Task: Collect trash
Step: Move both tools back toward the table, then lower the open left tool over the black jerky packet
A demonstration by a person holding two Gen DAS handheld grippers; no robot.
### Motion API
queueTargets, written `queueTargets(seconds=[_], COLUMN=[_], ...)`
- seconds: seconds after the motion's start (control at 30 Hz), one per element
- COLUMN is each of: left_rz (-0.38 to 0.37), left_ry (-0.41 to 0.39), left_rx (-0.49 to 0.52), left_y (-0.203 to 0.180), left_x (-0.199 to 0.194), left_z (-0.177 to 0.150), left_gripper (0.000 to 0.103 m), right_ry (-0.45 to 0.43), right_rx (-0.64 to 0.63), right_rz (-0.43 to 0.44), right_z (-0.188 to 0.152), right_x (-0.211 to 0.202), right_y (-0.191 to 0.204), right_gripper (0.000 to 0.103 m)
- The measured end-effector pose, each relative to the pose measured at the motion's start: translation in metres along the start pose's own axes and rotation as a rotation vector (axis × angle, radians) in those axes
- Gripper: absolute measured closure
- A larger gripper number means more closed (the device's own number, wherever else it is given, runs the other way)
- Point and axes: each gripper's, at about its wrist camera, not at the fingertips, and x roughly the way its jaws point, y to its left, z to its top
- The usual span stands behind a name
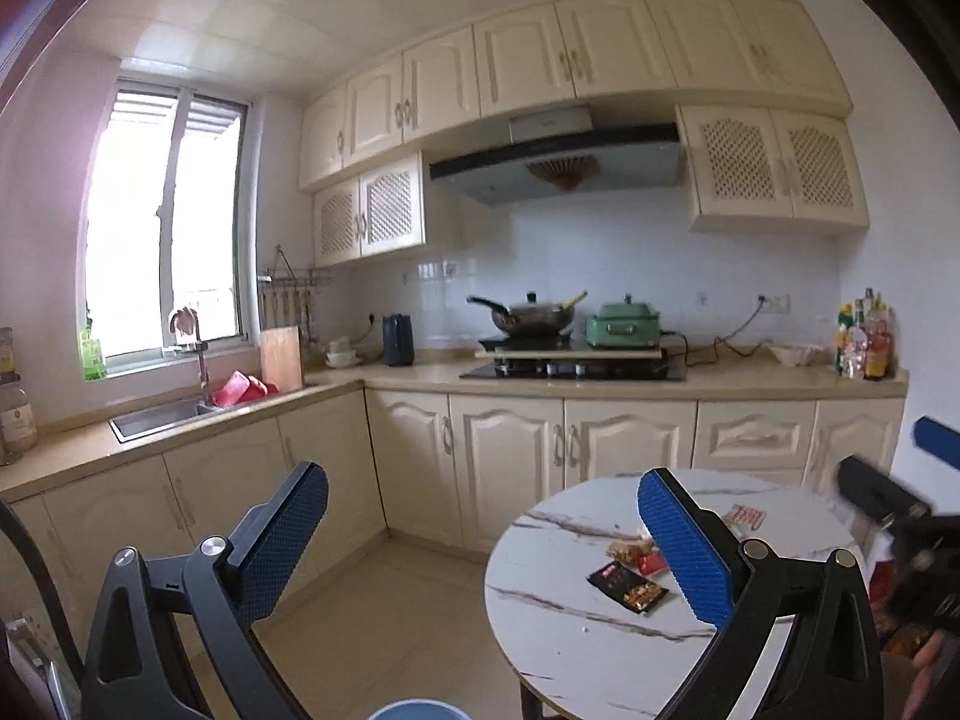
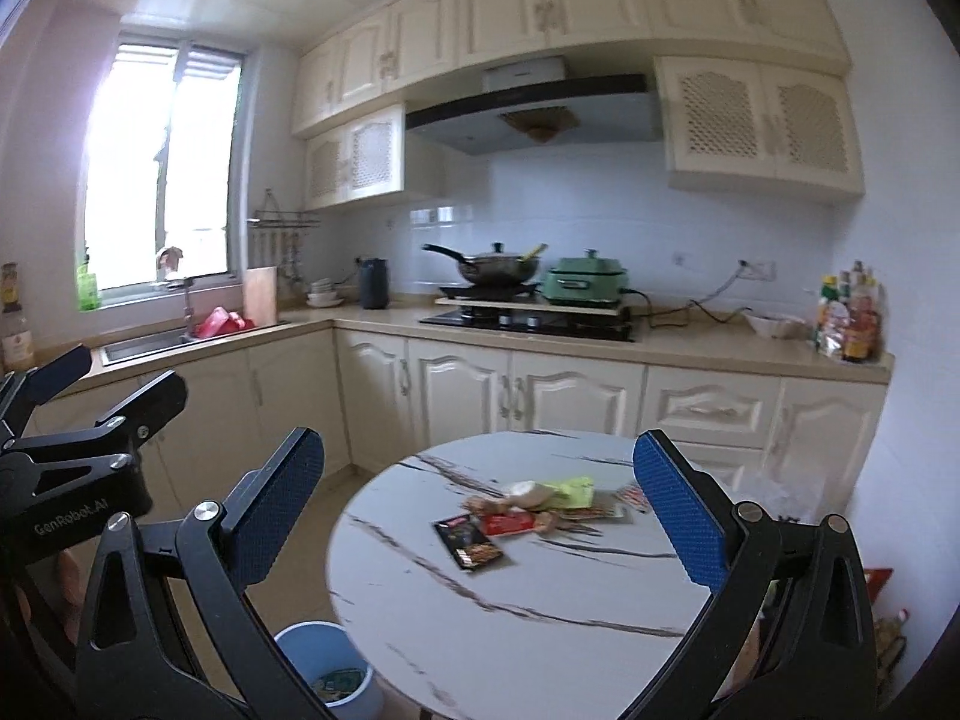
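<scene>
Trash lies on a round white marble-look table (image 2: 480, 618): a black snack wrapper (image 2: 471, 545), a red wrapper (image 2: 509, 522), a yellow-green packet (image 2: 573, 489), a crumpled pale piece (image 2: 528, 492) and a red-and-white packet (image 2: 633, 495). The table (image 1: 540, 630), black wrapper (image 1: 630, 588) and red-and-white packet (image 1: 744, 516) also show in the left wrist view. A blue trash bin (image 2: 327, 669) stands on the floor left of the table, with some trash inside. My right gripper (image 2: 480, 510) is open and empty above the table. My left gripper (image 1: 480, 540) is open and empty, left of the table.
Cream kitchen cabinets (image 2: 528, 390) run behind the table. The counter holds a stove with a wok (image 2: 492, 267), a green cooker (image 2: 585, 285), a kettle (image 2: 375, 282) and bottles (image 2: 849, 324). A sink (image 1: 162, 414) sits under the window at left.
</scene>
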Motion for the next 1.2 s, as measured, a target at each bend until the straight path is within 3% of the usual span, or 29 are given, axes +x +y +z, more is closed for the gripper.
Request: queueTargets(seconds=[0.2, 0.37, 0.53, 0.83, 0.97, 1.2], left_rz=[-0.02, -0.086, -0.127, -0.121, -0.119, -0.116], left_ry=[0.129, 0.316, 0.524, 0.754, 0.816, 0.834], left_rx=[0.008, 0.008, -0.003, -0.038, -0.031, -0.027], left_y=[-0.012, -0.032, -0.067, -0.113, -0.122, -0.122], left_x=[0.075, 0.147, 0.23, 0.355, 0.377, 0.413], left_z=[0.009, 0.0, -0.016, -0.017, -0.03, -0.044], left_gripper=[0.001, 0.001, 0.001, 0.001, 0.001, 0.001], right_ry=[0.06, 0.169, 0.256, 0.407, 0.441, 0.457], right_rx=[0.06, 0.112, 0.126, 0.143, 0.151, 0.153], right_rz=[-0.093, -0.141, -0.151, -0.164, -0.162, -0.15], right_z=[-0.015, -0.04, -0.065, -0.102, -0.111, -0.113], right_x=[0.024, 0.065, 0.105, 0.177, 0.195, 0.208], right_y=[-0.051, -0.086, -0.105, -0.133, -0.143, -0.153], right_gripper=[0.0, 0.0, 0.0, 0.0, 0.0, 0.0])
